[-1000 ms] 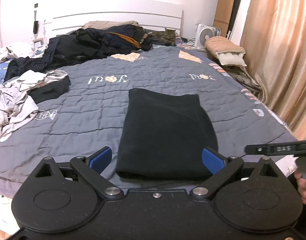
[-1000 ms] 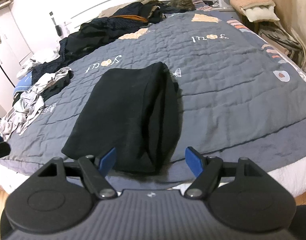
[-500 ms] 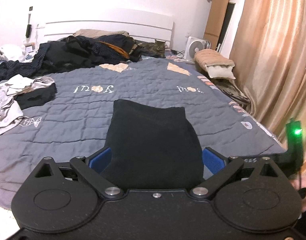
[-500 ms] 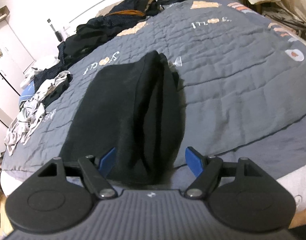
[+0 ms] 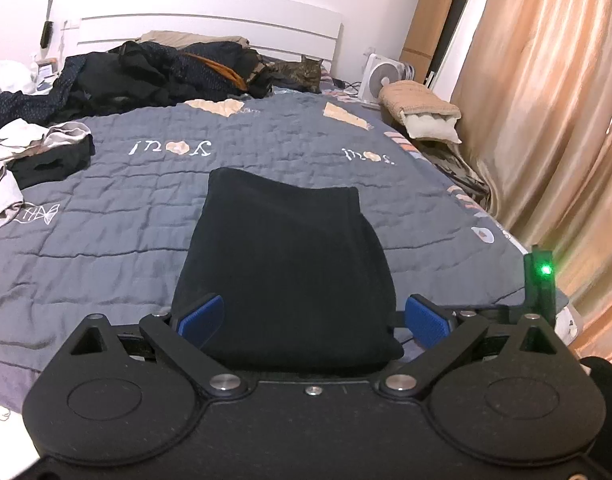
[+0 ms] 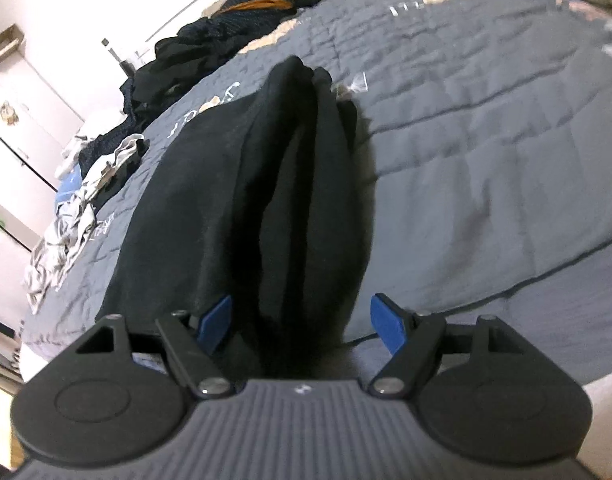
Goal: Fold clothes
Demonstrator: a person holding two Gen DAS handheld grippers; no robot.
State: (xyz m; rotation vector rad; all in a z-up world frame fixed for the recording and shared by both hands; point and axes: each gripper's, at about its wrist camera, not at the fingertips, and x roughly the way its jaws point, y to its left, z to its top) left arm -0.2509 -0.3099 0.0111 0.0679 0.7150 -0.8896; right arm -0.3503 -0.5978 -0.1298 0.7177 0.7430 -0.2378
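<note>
A black garment (image 5: 285, 264), folded into a thick pad, lies on the grey quilted bed (image 5: 105, 216). My left gripper (image 5: 314, 320) is open at the garment's near edge, its blue pads either side of the cloth, not pressing it. The right wrist view shows the same garment (image 6: 245, 200) from its right side, with layered folds along that edge. My right gripper (image 6: 301, 322) is open too, its jaws straddling the near end of those folds. The right gripper's body, with a green light (image 5: 540, 280), shows at the left wrist view's right.
A heap of dark clothes (image 5: 145, 76) and a cat (image 5: 301, 74) lie by the white headboard. Light and black garments (image 5: 37, 148) are piled at the bed's left. A fan (image 5: 382, 82), cushions (image 5: 422, 114) and a curtain (image 5: 554, 120) stand along the right side.
Both grippers have come down and closer to the garment's near edge, the right one much more. The cloth now sits between each pair of open jaws.
</note>
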